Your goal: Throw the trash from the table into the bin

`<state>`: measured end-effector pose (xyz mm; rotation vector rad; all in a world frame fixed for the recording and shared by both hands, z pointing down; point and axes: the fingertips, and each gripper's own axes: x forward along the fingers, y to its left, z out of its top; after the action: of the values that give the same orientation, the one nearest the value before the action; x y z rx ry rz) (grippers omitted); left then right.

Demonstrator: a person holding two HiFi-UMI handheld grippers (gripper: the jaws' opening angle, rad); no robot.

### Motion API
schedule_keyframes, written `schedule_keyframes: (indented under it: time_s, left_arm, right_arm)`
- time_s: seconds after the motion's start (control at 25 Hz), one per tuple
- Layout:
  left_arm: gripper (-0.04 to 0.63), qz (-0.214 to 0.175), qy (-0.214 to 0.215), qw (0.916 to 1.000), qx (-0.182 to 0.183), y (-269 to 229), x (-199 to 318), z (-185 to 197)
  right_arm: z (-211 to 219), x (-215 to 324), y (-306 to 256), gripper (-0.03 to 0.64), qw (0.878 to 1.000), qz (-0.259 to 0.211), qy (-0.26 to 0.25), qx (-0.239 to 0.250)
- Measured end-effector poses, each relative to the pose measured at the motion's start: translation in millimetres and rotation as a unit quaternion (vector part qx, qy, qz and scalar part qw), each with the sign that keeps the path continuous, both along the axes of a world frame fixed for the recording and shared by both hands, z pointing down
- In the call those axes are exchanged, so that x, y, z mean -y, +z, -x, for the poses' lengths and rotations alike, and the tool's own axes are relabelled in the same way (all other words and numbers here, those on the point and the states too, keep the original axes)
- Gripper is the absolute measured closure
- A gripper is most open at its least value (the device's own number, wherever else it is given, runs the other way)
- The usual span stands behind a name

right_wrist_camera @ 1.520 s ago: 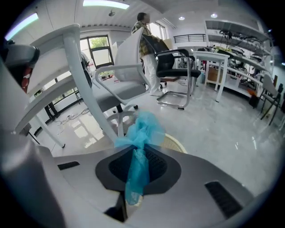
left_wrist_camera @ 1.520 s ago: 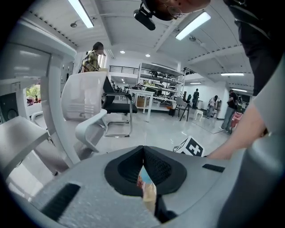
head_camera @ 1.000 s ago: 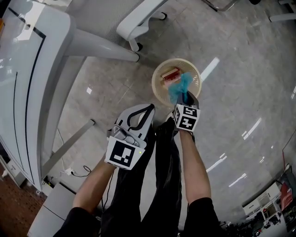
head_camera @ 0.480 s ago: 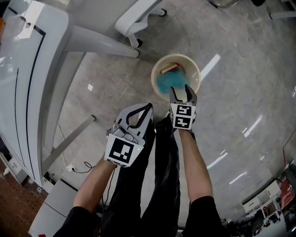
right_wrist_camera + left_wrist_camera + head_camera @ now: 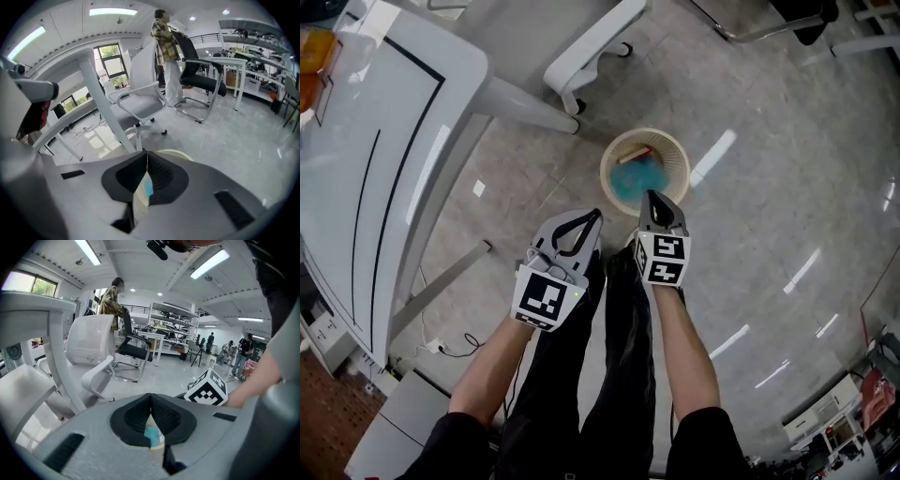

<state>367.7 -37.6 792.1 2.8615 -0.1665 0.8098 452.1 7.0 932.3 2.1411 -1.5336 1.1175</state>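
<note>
Left gripper (image 5: 592, 217) shut, empty. Right gripper (image 5: 652, 196) jaws just closed, empty, covering the near rim of the bin (image 5: 679, 153). Blue trash (image 5: 630, 181) inside, partly hidden.

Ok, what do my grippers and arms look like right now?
Both the left gripper and right gripper are light grey shells with black textured pads. Each carries a white cube with black square markers; the left cube shows a small green light. Short black sleeves, forearms bare. The right gripper's jaws have just closed, nothing between them.
</note>
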Motion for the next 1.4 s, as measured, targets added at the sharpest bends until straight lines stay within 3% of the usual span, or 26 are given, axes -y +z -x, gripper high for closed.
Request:
schedule_keyframes:
  time_s: [0.28,0.64,1.04,1.4]
  left_arm:
    - [0.589,-0.005,-0.018,0.9996,-0.023,-47,9,-6]
    - [0.589,-0.025,-0.045,0.9965,-0.066,-166,19,1]
    - [0.589,-0.067,-0.135,0.9832,-0.102,-318,50,77]
    - [0.589,-0.117,-0.223,0.9619,-0.107,-404,80,194]
  right_arm:
    - [-2,18,-116,0.606,0.995,-0.091,0.004,-0.041]
    - [44,31,-281,0.606,0.983,-0.162,-0.071,-0.053]
    - [138,63,-457,0.606,0.963,-0.219,-0.154,-0.040]
    - [247,94,-558,0.607,0.928,-0.274,-0.249,-0.034]
